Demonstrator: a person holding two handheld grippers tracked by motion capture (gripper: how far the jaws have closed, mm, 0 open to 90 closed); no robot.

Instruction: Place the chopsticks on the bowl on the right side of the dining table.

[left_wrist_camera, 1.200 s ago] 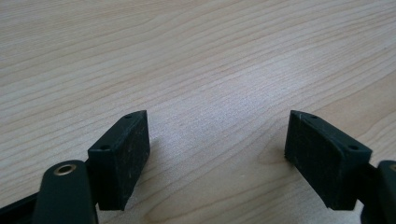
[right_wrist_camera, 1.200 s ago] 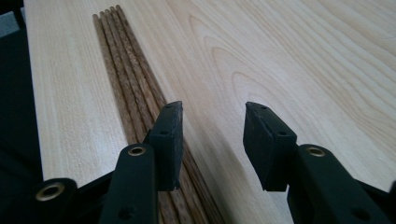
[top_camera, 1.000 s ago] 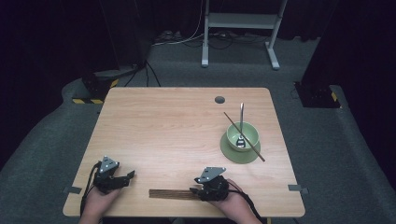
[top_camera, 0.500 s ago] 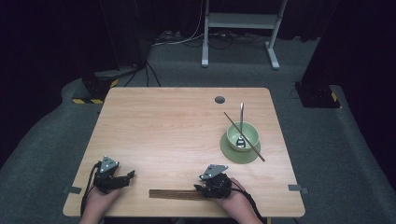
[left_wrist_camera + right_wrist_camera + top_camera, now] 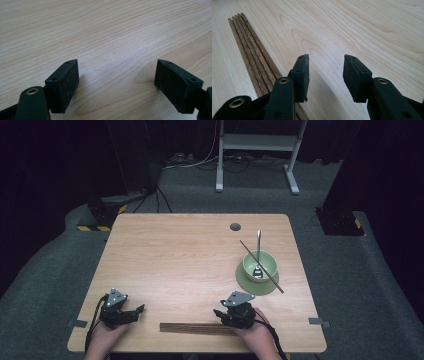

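Observation:
Several dark wooden chopsticks [image 5: 195, 328] lie in a row along the table's front edge; in the right gripper view the chopsticks [image 5: 249, 52] run up the left side. My right gripper [image 5: 218, 313] rests just above their right end, and the right gripper [image 5: 325, 75] is open with bare wood between its fingers. Near the front left corner, my left gripper [image 5: 139, 309] points right; the left gripper [image 5: 116, 85] is wide open over bare table. A green bowl [image 5: 260, 265] on a green saucer [image 5: 245, 281] holds a spoon [image 5: 258, 251] and one chopstick [image 5: 262, 267].
The wooden table [image 5: 185, 260] has a dark round hole [image 5: 235, 226] near its far edge. Grey carpet surrounds it, with a white metal stand [image 5: 255, 145] behind and a black box [image 5: 340, 220] at the right.

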